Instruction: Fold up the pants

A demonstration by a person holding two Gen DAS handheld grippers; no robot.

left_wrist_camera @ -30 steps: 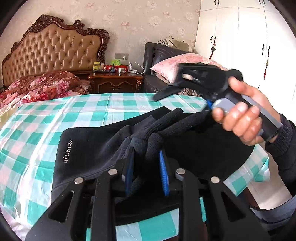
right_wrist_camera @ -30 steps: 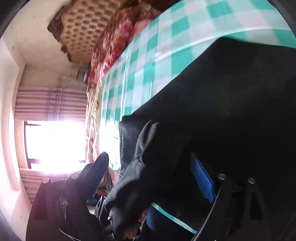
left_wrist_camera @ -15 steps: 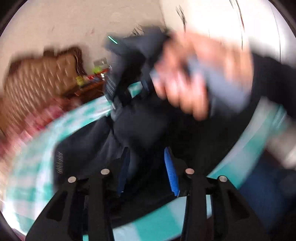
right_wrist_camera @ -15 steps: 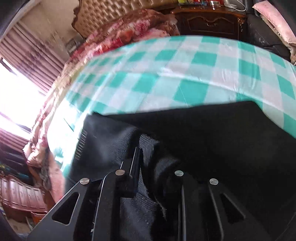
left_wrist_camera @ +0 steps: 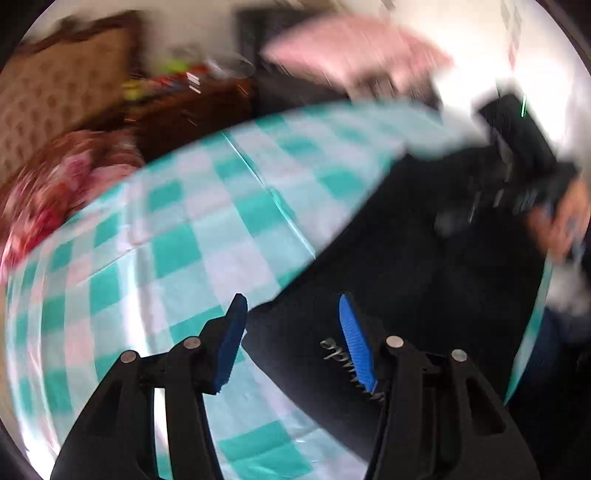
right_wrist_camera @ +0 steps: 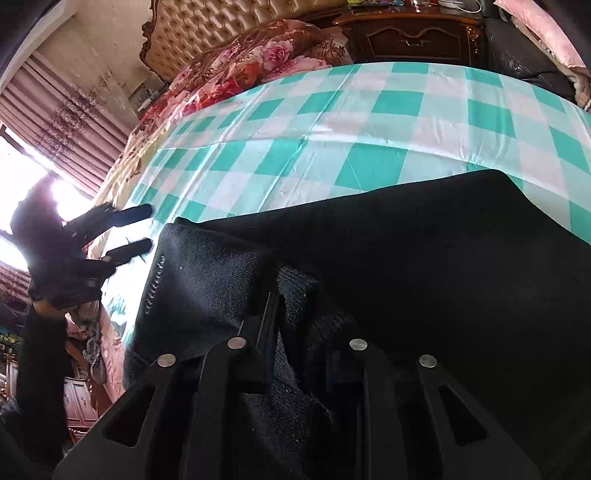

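The black pants (right_wrist_camera: 424,258) lie folded on the green-and-white checked tablecloth (right_wrist_camera: 332,122). They show in the blurred left wrist view (left_wrist_camera: 424,258) at the right, with a white logo near the corner. My left gripper (left_wrist_camera: 291,317) is open and empty, just above the pants' left corner. It also shows in the right wrist view (right_wrist_camera: 144,229), at the far left, off the cloth edge. My right gripper (right_wrist_camera: 295,295) is shut on a ribbed fold of the pants. In the left wrist view the right gripper (left_wrist_camera: 517,173) is at the far right over the pants.
A bed with a tufted headboard (right_wrist_camera: 229,29) and floral quilt (right_wrist_camera: 258,62) stands behind the table. A dark wooden nightstand (right_wrist_camera: 413,33) and a pink pillow (left_wrist_camera: 354,59) are at the back. Bright window and curtains (right_wrist_camera: 55,147) are at the left.
My left gripper has let go of the pants, opened and swung left off the fold. My right gripper has kept its hold and turned upright over the pants.
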